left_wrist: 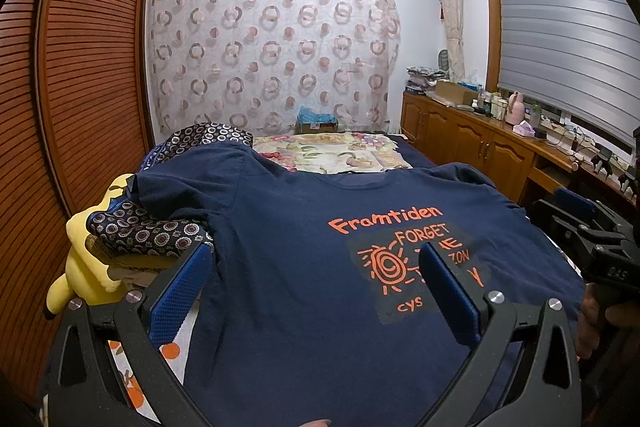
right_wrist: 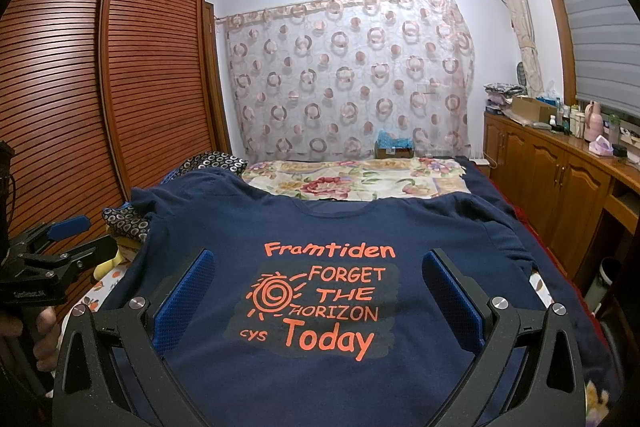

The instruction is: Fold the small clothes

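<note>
A navy T-shirt point(left_wrist: 304, 267) with orange print lies spread flat, front up, on the bed, collar away from me; it also shows in the right wrist view point(right_wrist: 328, 227). My left gripper point(left_wrist: 316, 267) is open and empty, hovering over the shirt's lower left part. My right gripper point(right_wrist: 320, 275) is open and empty, hovering over the printed chest. The right gripper appears at the right edge of the left wrist view point(left_wrist: 592, 227), and the left gripper at the left edge of the right wrist view point(right_wrist: 52, 239). The shirt's hem is hidden below the frames.
A yellow plush toy point(left_wrist: 86, 267) and dark patterned cloth point(left_wrist: 152, 231) lie left of the shirt. A floral sheet point(right_wrist: 356, 179) covers the far bed. A louvred wardrobe point(right_wrist: 120, 87) stands left, a cluttered wooden cabinet point(right_wrist: 560, 167) right.
</note>
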### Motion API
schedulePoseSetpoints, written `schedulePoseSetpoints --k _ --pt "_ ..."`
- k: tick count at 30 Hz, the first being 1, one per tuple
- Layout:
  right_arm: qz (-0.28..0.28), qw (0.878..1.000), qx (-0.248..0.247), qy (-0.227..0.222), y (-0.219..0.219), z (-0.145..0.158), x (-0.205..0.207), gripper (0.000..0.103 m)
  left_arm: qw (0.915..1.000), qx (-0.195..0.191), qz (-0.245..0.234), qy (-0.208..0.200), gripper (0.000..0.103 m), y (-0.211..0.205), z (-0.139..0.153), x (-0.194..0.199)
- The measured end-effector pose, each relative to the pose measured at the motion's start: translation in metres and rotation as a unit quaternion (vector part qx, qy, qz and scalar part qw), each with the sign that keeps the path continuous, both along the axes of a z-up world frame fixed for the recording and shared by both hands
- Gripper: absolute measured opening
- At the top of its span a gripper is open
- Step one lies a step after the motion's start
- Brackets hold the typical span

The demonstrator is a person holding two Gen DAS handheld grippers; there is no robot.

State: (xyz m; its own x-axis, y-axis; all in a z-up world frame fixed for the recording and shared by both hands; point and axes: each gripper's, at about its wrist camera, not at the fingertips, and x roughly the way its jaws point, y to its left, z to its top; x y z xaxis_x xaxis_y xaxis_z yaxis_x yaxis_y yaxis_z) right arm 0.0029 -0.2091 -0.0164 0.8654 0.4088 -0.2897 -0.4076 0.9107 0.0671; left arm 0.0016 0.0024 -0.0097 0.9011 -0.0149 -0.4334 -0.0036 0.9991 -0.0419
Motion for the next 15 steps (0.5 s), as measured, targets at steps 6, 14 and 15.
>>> schedulePoseSetpoints --k 6,14,15 --pt "0.000 1.000 0.001 0.000 -0.0012 0.0005 0.0004 0.103 1.0000 0.001 0.001 0.000 0.103 -0.0002 -0.0012 0.0030" --pt "0.001 1.000 0.002 -0.001 -0.0018 0.0011 0.0001 0.103 1.0000 0.001 0.001 0.001 0.103 -0.0004 -0.0009 0.0027" --pt "0.001 1.000 0.003 -0.001 -0.0019 0.0007 -0.0004 0.103 1.0000 0.000 0.001 0.001 0.103 -0.0006 -0.0007 0.0024"
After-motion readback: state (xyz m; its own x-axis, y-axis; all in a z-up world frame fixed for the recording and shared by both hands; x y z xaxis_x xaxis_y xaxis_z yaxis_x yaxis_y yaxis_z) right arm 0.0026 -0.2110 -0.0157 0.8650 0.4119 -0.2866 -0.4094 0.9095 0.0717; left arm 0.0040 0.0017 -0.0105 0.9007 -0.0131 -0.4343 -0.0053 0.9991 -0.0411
